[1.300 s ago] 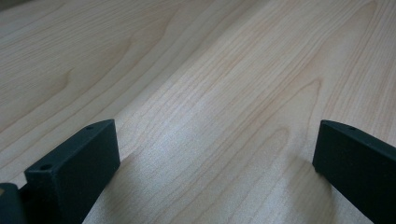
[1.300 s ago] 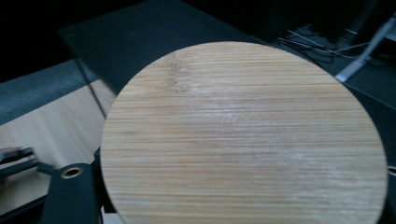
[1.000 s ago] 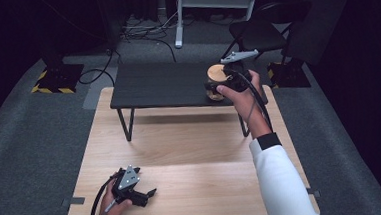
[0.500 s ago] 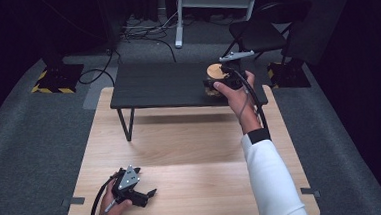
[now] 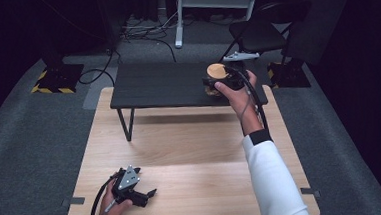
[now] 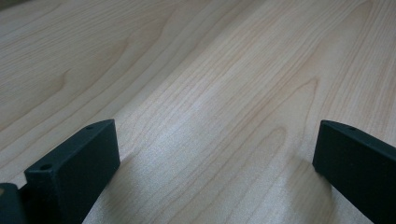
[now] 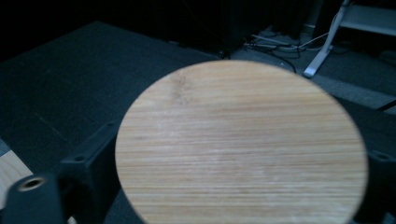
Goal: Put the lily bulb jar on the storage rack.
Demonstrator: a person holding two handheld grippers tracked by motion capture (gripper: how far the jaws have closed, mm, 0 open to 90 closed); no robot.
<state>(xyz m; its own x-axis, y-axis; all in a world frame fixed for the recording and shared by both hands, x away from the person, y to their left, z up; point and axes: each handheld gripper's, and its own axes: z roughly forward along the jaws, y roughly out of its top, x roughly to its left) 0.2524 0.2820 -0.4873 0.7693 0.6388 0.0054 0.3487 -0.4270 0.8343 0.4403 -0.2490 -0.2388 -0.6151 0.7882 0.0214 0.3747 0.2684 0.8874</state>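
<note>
Jar (image 5: pixel 216 80) stands upright, round wooden lid (image 7: pixel 240 144) facing up — right tool (image 5: pixel 225 80) straddling it, jaws just opening.

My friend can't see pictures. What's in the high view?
A person's right gripper reaches a round wooden-lidded jar on a small black table. The left gripper rests open on the light wooden table.
</note>
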